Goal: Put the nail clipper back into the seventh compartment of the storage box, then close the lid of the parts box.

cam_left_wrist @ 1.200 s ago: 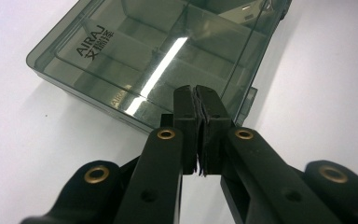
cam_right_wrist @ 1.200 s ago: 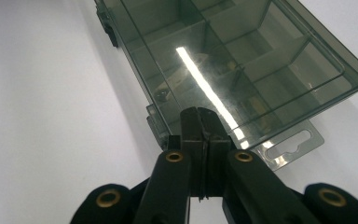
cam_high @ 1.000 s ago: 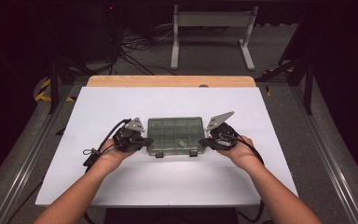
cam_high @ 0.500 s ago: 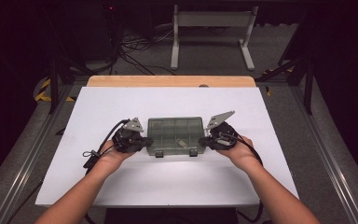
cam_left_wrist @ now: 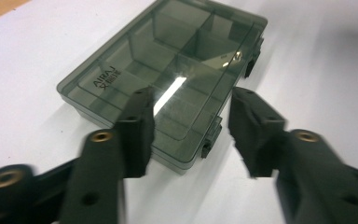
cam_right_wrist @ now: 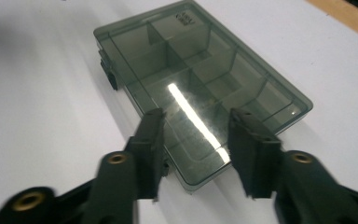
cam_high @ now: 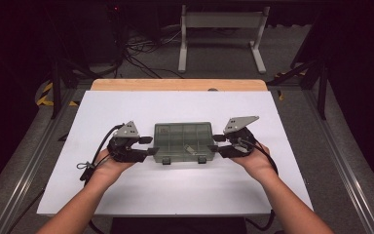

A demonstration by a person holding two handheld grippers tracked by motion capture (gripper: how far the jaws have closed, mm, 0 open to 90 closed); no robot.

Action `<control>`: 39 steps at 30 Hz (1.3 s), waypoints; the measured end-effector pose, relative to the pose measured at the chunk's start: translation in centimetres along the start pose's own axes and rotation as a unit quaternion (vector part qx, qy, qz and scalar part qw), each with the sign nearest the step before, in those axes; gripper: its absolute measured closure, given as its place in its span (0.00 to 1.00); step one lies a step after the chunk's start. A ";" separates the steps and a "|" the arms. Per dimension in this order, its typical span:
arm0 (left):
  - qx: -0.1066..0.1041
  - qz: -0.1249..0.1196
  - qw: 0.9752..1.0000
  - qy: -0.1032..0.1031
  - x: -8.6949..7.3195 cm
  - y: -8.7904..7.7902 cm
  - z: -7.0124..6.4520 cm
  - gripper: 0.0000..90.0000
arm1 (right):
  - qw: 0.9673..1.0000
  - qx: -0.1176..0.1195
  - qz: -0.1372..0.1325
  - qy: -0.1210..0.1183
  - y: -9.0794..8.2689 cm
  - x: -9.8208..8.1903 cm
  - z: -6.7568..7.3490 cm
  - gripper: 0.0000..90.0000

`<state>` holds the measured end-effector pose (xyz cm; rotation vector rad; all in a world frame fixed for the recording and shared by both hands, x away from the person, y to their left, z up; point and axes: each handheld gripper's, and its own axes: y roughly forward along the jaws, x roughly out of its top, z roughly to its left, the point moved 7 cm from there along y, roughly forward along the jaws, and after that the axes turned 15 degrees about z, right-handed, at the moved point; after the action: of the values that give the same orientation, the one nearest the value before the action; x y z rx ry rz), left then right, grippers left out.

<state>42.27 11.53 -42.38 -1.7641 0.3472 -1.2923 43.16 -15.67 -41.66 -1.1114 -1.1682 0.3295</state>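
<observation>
From where I stand, the left gripper (cam_high: 148, 145) sits at about nine o'clock from the smoky compartment box (cam_high: 183, 141), its jaws pointing inward at the box's short end. They have just been opening and now stand spread, with nothing pinched; in the left gripper view the fingertips (cam_left_wrist: 137, 126) hang just short of the box's (cam_left_wrist: 168, 74) near edge, above it rather than on it. I'd judge that hand has let go of that end so the box can rest on its own.

The box lies flat in the middle of the white table (cam_high: 185, 195), lid down, its two small latches (cam_high: 165, 160) on the long side toward the person, at six o'clock. That placement looks deliberate: the clasps face the hands, ready to be worked.

At three o'clock the right gripper (cam_high: 216, 145) mirrors the first. Its jaws too have just been opening and stand apart, empty; in the right gripper view the fingertips (cam_right_wrist: 249, 140) frame the box's (cam_right_wrist: 200, 79) near end without pressing it. Holding both ends at once would square the box on the table, and releasing both together should keep it from skewing.

The next move probably needs a reach to the latches.
</observation>
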 end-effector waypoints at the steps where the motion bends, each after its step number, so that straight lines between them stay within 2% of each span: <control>1: 0.001 -0.007 1.000 -0.005 -0.1 -0.3 0.0 0.49 | 1.000 -0.003 -0.006 -0.001 -0.2 0.0 0.0 0.55; 4: 0.008 -0.024 1.000 -0.012 -0.3 -0.9 0.2 0.38 | 1.000 -0.015 -0.018 0.000 -0.7 0.1 0.2 0.46; 5: 0.014 -0.033 0.999 -0.015 -0.5 -1.2 0.2 0.30 | 0.999 -0.016 -0.028 0.002 -1.0 0.1 0.3 0.43; 6: 0.014 -0.033 0.999 -0.015 -0.5 -1.2 0.2 0.27 | 0.999 -0.016 -0.028 0.002 -1.0 0.1 0.3 0.43; 7: 0.017 -0.041 0.999 -0.016 -0.6 -1.5 0.3 0.27 | 0.999 -0.016 -0.030 0.003 -1.1 0.0 0.4 0.42; 12: 0.028 -0.071 0.997 -0.025 -1.3 -2.4 0.5 0.15 | 0.999 -0.019 -0.049 0.008 -1.8 0.0 0.3 0.40; 17: 0.032 -0.083 0.996 -0.028 -1.9 -2.9 0.7 0.12 | 0.998 -0.021 -0.054 0.014 -2.0 -0.2 0.2 0.38; 23: 0.048 -0.106 0.992 -0.045 -3.3 -4.1 1.2 0.10 | 0.997 -0.026 -0.065 0.023 -2.3 -0.7 0.2 0.37; 25: 0.056 -0.116 0.990 -0.054 -3.9 -4.6 1.5 0.10 | 0.997 -0.029 -0.073 0.026 -2.5 -0.9 0.2 0.36; 26: 0.056 -0.116 0.990 -0.054 -3.9 -4.6 1.5 0.10 | 0.997 -0.029 -0.073 0.026 -2.5 -0.9 0.2 0.36; 29: 0.057 -0.132 0.987 -0.066 -4.7 -5.3 1.6 0.09 | 0.995 -0.035 -0.088 0.028 -2.9 -1.2 0.1 0.34; 34: 0.073 -0.160 0.982 -0.072 -5.9 -6.2 2.1 0.06 | 0.992 -0.046 -0.116 0.037 -3.6 -1.8 -0.2 0.27; 35: 0.073 -0.160 0.982 -0.072 -5.9 -6.2 2.1 0.06 | 0.991 -0.047 -0.118 0.041 -3.6 -1.9 -0.2 0.25; 36: 0.080 -0.168 0.980 -0.074 -6.3 -6.4 2.2 0.05 | 0.991 -0.050 -0.120 0.041 -3.6 -2.1 -0.3 0.23; 39: 0.086 -0.169 0.979 -0.070 -6.6 -6.4 2.3 0.05 | 0.990 -0.053 -0.124 0.044 -3.6 -2.4 -0.4 0.20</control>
<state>39.76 20.66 -41.56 -1.8039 -0.1474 -1.3749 41.39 -19.32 -40.00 -1.0483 -1.2410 0.0266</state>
